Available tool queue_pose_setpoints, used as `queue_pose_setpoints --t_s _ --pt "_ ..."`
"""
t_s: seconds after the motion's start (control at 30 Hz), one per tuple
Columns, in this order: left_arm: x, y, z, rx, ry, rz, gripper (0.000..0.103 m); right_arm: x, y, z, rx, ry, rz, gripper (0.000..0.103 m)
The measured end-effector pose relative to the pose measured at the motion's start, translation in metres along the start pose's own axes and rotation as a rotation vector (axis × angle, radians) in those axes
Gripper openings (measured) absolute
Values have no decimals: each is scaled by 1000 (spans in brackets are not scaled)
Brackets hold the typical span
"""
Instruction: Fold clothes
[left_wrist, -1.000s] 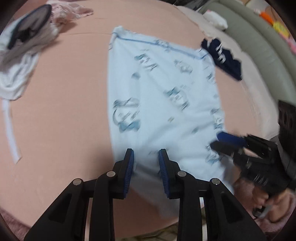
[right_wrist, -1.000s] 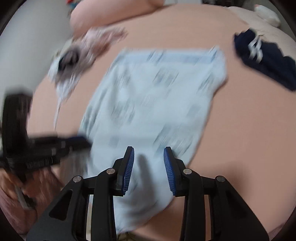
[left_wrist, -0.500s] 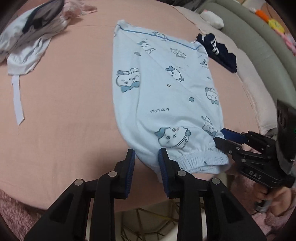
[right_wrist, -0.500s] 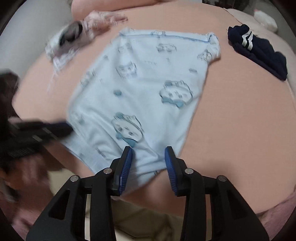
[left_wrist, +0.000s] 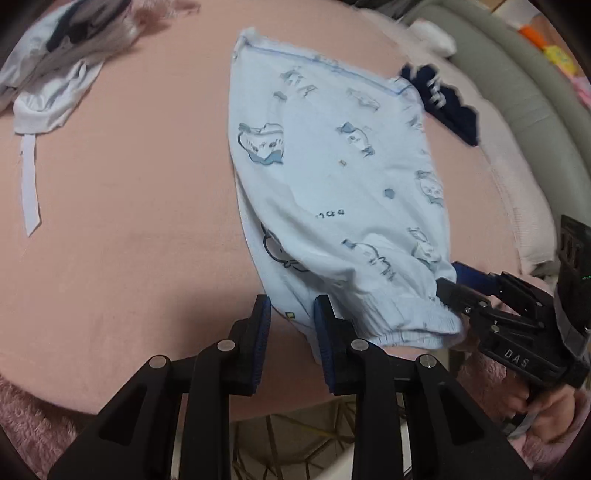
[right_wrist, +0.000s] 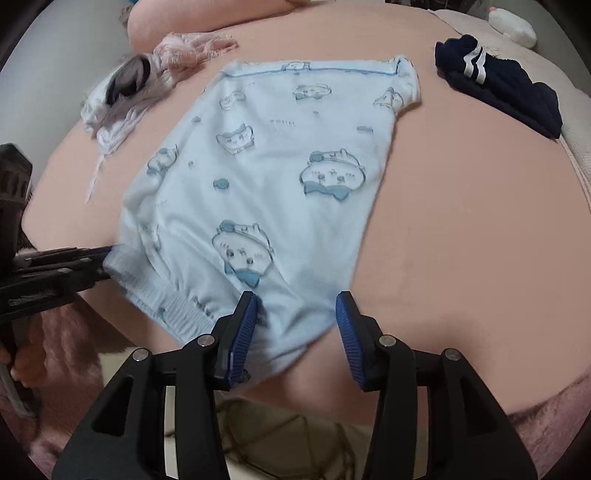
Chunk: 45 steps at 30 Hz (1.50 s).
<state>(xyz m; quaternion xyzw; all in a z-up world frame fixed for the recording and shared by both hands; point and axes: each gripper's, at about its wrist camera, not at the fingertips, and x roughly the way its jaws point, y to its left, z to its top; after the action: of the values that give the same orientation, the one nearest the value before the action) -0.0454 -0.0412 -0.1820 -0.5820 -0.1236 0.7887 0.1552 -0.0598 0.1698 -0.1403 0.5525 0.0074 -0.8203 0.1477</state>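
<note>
The pale blue cotton garment printed with cartoon animal faces (right_wrist: 280, 173) is now spread flat on the pink sheet of the bed (right_wrist: 480, 229), its elastic waistband at the near edge and partly overhanging it. In the pictures from a second ago the cloth was blurred and in motion; now it lies settled, with only slight smear in the left wrist view.

The jaws of the right claw (right_wrist: 295, 321) have just been opening: its 2 blue ribbed pads stand wide apart, the near corner of the garment lies loose between them, and no pad presses on it, so that corner is released. The left claw (left_wrist: 291, 328) has closed a little further; the waistband end hangs between its narrow jaws, yet whether the pads actually pinch the cloth cannot be told.

This is judged to be the end of the spreading step, with the first fold not yet made. A dark navy garment with white stripes (right_wrist: 498, 85) and a heap of white and grey clothes (right_wrist: 118, 96) lie well apart, unfolded.
</note>
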Motion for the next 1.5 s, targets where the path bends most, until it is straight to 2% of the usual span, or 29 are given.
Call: queue_pose_setpoints --t_s 0.07,0.1,0.17,0.2,0.27,0.33,0.43,0.5,0.57,0.63,0.7,0.73,0.77,0.93,0.97,1.07,1.17,1.27,1.4,1.5 --pt "-10 9 -3 -56 -26 -81 27 -7 -4 -5 9 0 -1 46" --pt "-13 15 -4 -102 -37 -174 27 -12 -10 -8 42 -10 27 47" --pt "-14 25 -5 -193 -51 -307 34 -13 -21 -8 135 -3 115 47" --pt "-14 29 -4 -227 -59 -345 35 -12 -27 -8 182 3 159 47" --pt "-13 29 -4 -238 -67 -355 37 -12 -34 -7 242 5 227 47" --pt "-13 27 -1 -226 -89 -330 37 -14 -36 -6 255 -23 203 47" --pt "-24 20 8 -172 -184 -281 37 -20 -35 -6 246 -96 119 50" --pt "-30 10 16 -97 -210 -283 37 -20 -35 -2 226 -122 113 50" --pt "-26 -7 26 3 -221 -224 37 -17 -30 9 179 -127 79 50" --pt "-14 -23 29 103 -203 -114 37 -11 -22 21 118 -128 39 50" --pt "1 -26 27 158 -142 -23 37 -2 -12 28 53 -111 -8 50" --pt "12 -26 27 167 -95 48 37 4 -10 27 32 -88 -36 50" --pt "14 -23 25 162 -81 84 36 9 -8 25 11 -64 -64 49" --pt "-1 -4 15 125 -81 195 36 -1 -24 14 44 -61 -52 52" --pt "-4 2 14 108 -96 188 36 -3 -28 12 57 -63 -42 53" --pt "-15 10 16 54 -160 92 36 -8 -33 9 99 -77 -23 53" --pt "-21 -10 21 101 -238 68 40 -13 -26 10 111 -97 -52 53" --pt "-13 -28 27 134 -260 52 42 -17 -17 12 115 -116 -98 54" --pt "-2 -44 30 188 -265 105 42 -13 -15 16 148 -112 -117 54" --pt "9 -47 30 213 -216 165 42 -12 -11 17 118 -116 -146 54"
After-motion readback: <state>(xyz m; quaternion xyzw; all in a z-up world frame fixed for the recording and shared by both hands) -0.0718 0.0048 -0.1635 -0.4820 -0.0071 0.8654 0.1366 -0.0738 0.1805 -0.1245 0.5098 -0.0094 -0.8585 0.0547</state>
